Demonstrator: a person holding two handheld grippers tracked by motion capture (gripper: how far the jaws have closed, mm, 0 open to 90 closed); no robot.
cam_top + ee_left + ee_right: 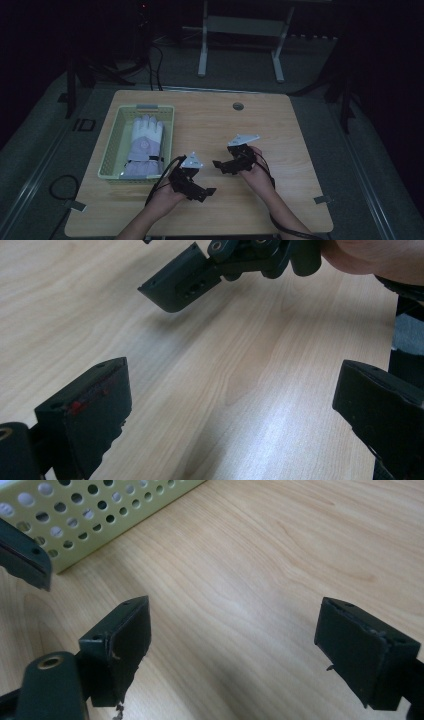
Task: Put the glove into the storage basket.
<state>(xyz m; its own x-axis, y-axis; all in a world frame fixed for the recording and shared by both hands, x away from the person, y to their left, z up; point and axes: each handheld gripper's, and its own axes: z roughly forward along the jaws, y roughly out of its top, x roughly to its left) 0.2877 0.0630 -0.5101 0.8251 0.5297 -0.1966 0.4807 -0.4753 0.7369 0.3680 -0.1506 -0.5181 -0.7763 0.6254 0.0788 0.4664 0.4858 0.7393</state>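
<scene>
Both grippers empty. Left gripper (pixel 202 192) sits lower centre of the high view, jaws spread wide over bare table (pixel 280 200); its own view confirms a big gap with wood grain between the pads. Right gripper (pixel 221 165) is just right of it, centre frame, jaws also spread, nothing between them.

The glove (pixel 144 146) lies flat in the pale green basket (pixel 111 145) at the left of the high view, fingers pointing to the far end, cuff at the near end. Looks to me like the glove is what we're going for, and no contact yet.

Risks as I see them:
- The two grippers are close and pointed at each other. In the left gripper view the right gripper's jaw hangs at the top of frame, near. If both swing left together I'd expect a jaw clash or a cable snag.
- The basket's perforated wall (pixel 95 515) is in the upper left of the right gripper view, near that jaw. A low approach would likely catch the rim and shove or tip the light basket.
- Glove is soft and flat: a shallow pinch may grab only the top layer, or drag the basket up with it.
- Scene is dim, depth is hard to judge.
</scene>
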